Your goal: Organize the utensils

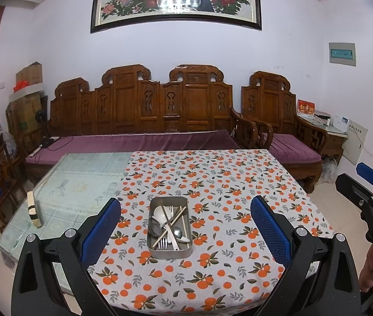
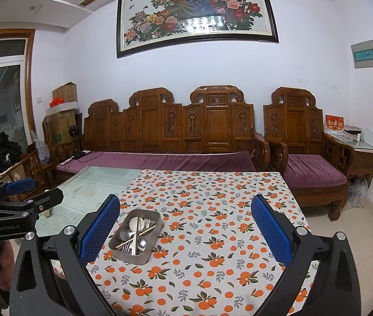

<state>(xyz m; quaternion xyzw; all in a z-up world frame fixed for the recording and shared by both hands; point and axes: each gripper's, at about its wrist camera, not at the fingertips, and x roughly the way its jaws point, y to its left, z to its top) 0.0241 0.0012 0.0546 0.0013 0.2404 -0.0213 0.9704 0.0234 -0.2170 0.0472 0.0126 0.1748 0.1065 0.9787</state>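
Observation:
A rectangular metal tray (image 1: 153, 251) sits on the orange-print tablecloth (image 1: 212, 184), holding a jumble of spoons, forks and chopsticks (image 1: 169, 222). My left gripper (image 1: 185, 212) hovers open above the near table edge, with the tray straight ahead between its blue pads. My right gripper (image 2: 185, 212) is open too, farther right; in its view the tray (image 2: 144, 258) and its utensils (image 2: 135, 234) lie just ahead of the left pad (image 2: 99, 229). Neither gripper holds anything. Each gripper shows at the edge of the other's view, held by a hand.
The cloth covers the right part of a glass-topped table (image 1: 81, 184). A small cream block (image 1: 34, 209) stands near the table's left edge. A carved wooden sofa (image 1: 144, 121) with purple cushions and an armchair (image 1: 286, 129) stand behind the table. Boxes (image 1: 28, 100) are stacked at far left.

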